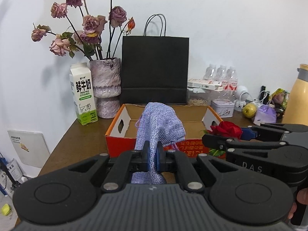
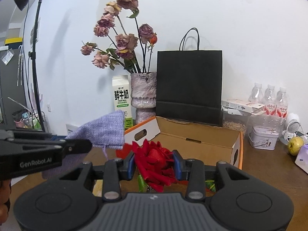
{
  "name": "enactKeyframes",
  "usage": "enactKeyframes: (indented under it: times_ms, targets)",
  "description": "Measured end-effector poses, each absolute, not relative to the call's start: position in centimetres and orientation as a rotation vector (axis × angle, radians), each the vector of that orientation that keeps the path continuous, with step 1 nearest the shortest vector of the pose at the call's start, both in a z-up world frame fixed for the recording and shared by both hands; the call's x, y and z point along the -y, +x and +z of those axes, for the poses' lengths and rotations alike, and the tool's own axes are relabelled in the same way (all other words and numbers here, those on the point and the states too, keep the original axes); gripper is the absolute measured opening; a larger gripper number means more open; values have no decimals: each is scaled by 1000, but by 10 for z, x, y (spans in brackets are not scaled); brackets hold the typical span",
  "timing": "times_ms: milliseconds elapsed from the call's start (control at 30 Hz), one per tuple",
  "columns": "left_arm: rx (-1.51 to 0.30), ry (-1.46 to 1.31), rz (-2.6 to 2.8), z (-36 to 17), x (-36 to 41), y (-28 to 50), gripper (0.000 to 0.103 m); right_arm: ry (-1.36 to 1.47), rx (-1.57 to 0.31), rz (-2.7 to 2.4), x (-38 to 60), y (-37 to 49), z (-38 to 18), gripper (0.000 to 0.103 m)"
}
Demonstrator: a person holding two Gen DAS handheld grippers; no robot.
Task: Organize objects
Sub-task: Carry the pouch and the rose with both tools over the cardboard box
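My left gripper (image 1: 153,154) is shut on a lavender woven pouch (image 1: 159,125) and holds it up in front of the open orange cardboard box (image 1: 119,132). The pouch also shows in the right wrist view (image 2: 104,132), at the left. My right gripper (image 2: 155,163) is shut on a red rose (image 2: 154,159), just in front of the box (image 2: 192,144). In the left wrist view the rose (image 1: 227,128) and right gripper (image 1: 221,140) sit at the box's right front corner. The box looks empty inside.
Behind the box stand a black paper bag (image 1: 155,69), a vase of dried roses (image 1: 105,86) and a milk carton (image 1: 83,94). At the right are water bottles (image 2: 269,100), a white tin (image 2: 263,136), a green apple (image 2: 295,143) and a yellow jug (image 1: 300,96).
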State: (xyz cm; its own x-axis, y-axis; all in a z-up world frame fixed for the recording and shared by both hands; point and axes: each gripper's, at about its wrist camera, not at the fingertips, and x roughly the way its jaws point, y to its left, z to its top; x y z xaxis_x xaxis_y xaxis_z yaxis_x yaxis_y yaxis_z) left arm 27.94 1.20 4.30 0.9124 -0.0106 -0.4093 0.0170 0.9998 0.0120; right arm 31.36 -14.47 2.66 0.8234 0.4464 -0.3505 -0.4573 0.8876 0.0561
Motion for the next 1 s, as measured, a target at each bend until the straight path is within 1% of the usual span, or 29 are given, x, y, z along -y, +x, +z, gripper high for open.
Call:
enactKeyframes:
  times_ms: [667,1000]
  targets:
    - [-500,-3,44,53,-10,355,7,32,-411,479,159,402,25,37]
    - [-543,-13,73,58,-15,406,7,51,-432,486,158,446,25,37]
